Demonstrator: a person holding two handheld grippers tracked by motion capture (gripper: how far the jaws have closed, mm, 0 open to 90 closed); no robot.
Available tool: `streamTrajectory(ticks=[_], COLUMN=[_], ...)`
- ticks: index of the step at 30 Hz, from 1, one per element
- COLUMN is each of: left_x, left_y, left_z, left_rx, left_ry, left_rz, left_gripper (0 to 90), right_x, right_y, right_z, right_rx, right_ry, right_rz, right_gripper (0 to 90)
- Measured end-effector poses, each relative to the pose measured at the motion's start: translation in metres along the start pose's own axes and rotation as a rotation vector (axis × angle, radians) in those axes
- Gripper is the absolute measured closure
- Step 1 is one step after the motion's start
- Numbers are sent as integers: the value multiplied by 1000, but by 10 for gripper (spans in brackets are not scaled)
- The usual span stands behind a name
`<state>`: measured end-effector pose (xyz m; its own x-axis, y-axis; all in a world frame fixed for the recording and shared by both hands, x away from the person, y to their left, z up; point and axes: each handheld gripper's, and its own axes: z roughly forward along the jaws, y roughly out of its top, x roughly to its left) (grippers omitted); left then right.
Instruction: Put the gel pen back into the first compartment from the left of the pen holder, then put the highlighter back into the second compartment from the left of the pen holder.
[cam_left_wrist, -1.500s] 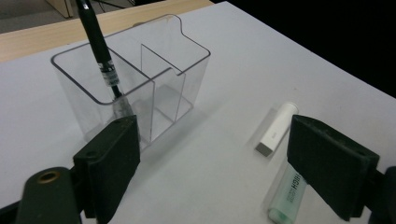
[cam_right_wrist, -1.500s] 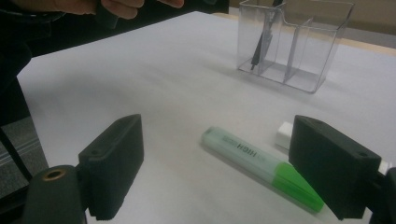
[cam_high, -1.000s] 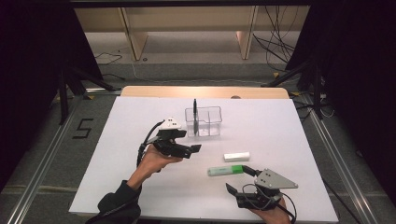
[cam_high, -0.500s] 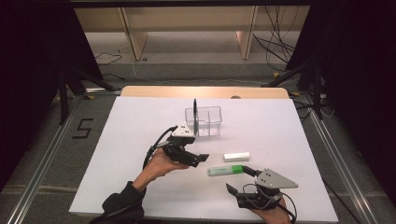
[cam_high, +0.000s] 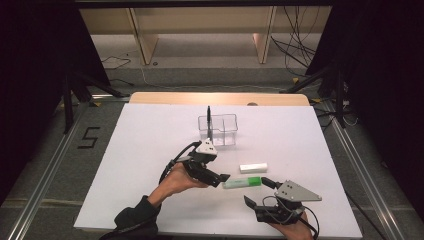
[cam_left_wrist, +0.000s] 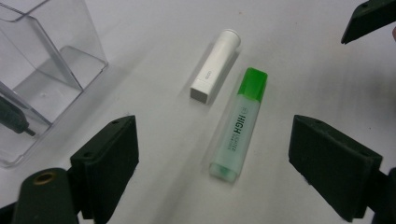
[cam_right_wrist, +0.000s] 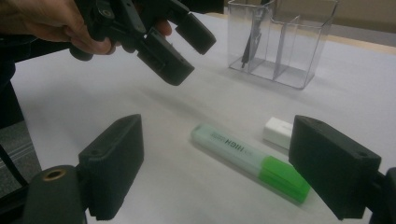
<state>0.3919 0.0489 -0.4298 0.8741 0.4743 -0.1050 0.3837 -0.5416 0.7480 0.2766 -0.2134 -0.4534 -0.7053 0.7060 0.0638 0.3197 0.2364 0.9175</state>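
Jaws apart, left gripper (cam_high: 223, 179) has moved down from beside the organizer (cam_high: 223, 129) to the highlighter (cam_high: 242, 183), likely to grasp it; right gripper (cam_high: 257, 193) waits open.

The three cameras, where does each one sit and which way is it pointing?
High view: above the person's side, looking forward and down on the white table; both forearms enter below.
Left gripper view: rides the left hand-held gripper, looking down on the green highlighter; own open jaws show.
Right gripper view: rides the right hand-held gripper, facing the clear organizer.
All share the highlighter.
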Motion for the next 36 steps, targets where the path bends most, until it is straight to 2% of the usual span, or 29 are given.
streamTrajectory(ticks=[22, 28, 31, 34, 36], left_x=[-9, -14, -15, -17, -18], left_y=[-3, -2, -4, -6, -8], left_z=[24, 33, 38, 43, 45], left_rx=[78, 104, 107, 125, 129], left_ry=[-25, -32, -37, -34, -47], left_rz=[38, 72, 98, 114, 115], left_gripper=[170, 184, 219, 243, 263], right_x=[-2, -3, -2, -1, 0], right_y=[-1, -1, -1, -1, 0], right_z=[0, 0, -1, -1, 0], right_rx=[1, 2, 1, 6, 6], right_ry=[-4, -4, -6, -10, -9], right_rz=[4, 4, 3, -5, -6], right_gripper=[189, 189, 189, 189, 189])
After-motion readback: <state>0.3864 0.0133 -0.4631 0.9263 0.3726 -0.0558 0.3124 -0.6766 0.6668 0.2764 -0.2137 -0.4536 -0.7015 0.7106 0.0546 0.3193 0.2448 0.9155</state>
